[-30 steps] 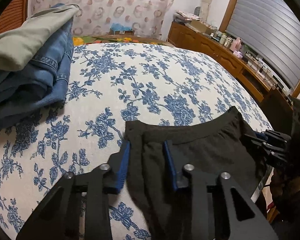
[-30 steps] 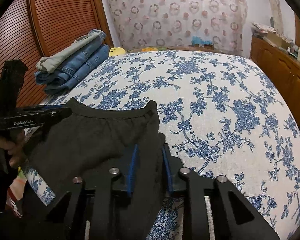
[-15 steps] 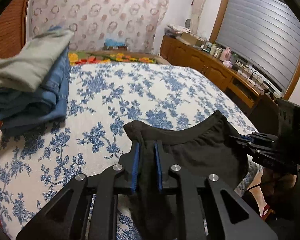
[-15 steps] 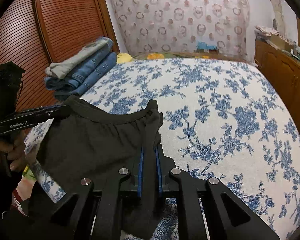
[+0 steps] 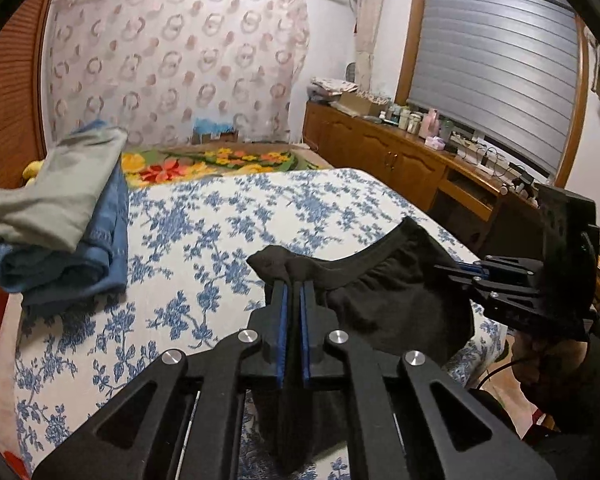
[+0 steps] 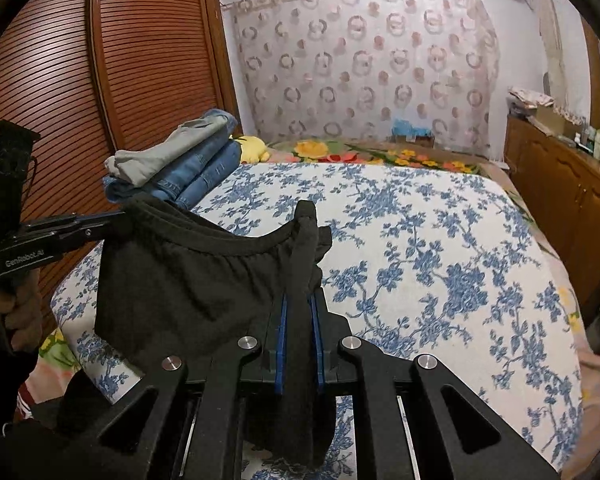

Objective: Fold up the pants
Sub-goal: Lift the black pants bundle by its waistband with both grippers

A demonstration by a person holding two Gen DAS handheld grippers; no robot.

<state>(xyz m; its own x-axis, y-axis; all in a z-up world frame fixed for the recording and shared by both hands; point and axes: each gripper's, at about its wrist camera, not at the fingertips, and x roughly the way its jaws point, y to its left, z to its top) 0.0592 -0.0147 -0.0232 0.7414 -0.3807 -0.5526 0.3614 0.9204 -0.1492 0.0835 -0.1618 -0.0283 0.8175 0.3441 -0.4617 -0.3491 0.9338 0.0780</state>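
Black pants hang by their waistband between my two grippers, lifted above the near edge of the bed. My left gripper is shut on the left end of the waistband. My right gripper is shut on the right end; it also shows at the right of the left wrist view. In the right wrist view the pants sag between the two grips, and the left gripper shows at the left. The legs hang down out of sight below.
The bed has a white cover with blue flowers. A stack of folded jeans and a grey garment lies at its far left, by a wooden louvred wardrobe. A wooden sideboard with bottles runs along the right wall.
Both grippers have closed on the waistband ends and lifted the pants up off the bed; the waistband now hangs stretched between them.
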